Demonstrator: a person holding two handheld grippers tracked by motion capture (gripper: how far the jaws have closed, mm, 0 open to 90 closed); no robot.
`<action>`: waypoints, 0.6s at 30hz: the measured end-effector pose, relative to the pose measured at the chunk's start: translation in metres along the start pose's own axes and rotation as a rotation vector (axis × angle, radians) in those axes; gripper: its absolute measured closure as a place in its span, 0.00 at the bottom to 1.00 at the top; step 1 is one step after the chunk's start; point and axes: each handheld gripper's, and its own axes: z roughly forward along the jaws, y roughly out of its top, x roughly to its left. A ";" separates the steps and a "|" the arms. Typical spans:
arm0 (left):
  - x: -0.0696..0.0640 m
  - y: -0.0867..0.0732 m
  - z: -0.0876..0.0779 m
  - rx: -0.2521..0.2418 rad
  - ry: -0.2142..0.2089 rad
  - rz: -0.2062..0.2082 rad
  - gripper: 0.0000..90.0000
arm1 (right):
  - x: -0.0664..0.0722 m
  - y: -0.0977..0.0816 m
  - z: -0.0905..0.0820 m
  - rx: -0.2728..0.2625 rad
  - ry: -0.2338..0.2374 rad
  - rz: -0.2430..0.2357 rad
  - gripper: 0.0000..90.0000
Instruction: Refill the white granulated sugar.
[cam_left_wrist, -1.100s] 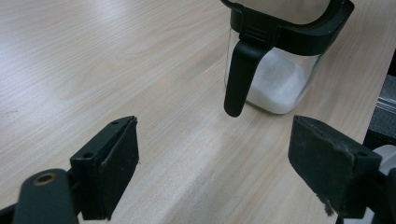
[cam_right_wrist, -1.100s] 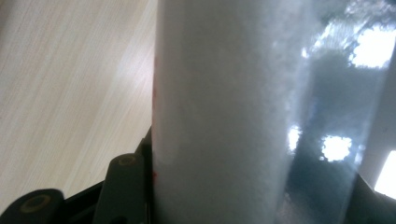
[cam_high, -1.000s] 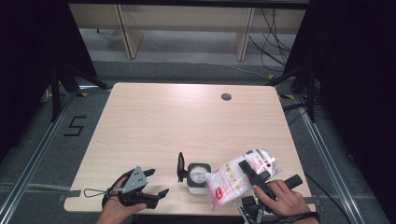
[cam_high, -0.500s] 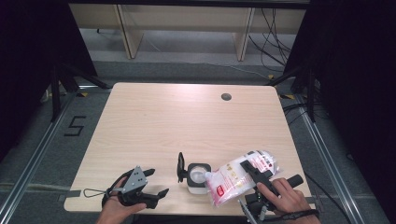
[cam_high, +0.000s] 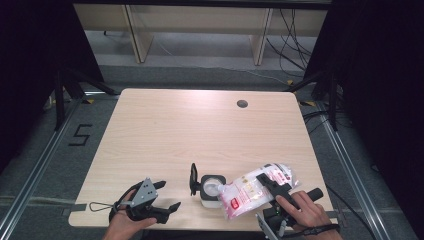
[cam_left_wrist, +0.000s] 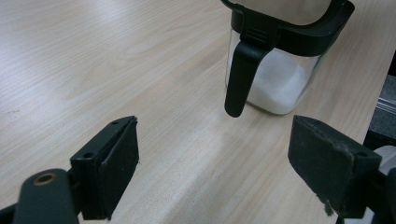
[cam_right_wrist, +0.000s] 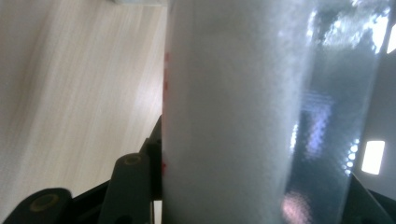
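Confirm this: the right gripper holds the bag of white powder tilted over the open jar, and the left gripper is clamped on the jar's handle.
Wrong about the left gripper: the left gripper view shows it open and apart from the jar. The right gripper does hold the bag tilted over the open jar.

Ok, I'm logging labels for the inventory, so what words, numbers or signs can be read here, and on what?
"5": black marking on the floor left of the table.
Red print on the bag held in the right gripper: too small and blurred to read.
Jar with the black lid: no lettering visible.
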 end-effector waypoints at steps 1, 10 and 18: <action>-0.001 0.000 0.000 -0.001 -0.002 -0.020 0.18 | 0.000 -0.001 0.000 -0.006 0.004 0.012 0.60; -0.001 0.000 0.000 0.000 0.001 -0.010 0.18 | 0.000 -0.010 0.001 -0.053 0.023 0.113 0.61; -0.001 0.000 0.000 -0.001 -0.001 -0.013 0.18 | 0.006 -0.014 0.001 -0.081 0.055 0.226 0.62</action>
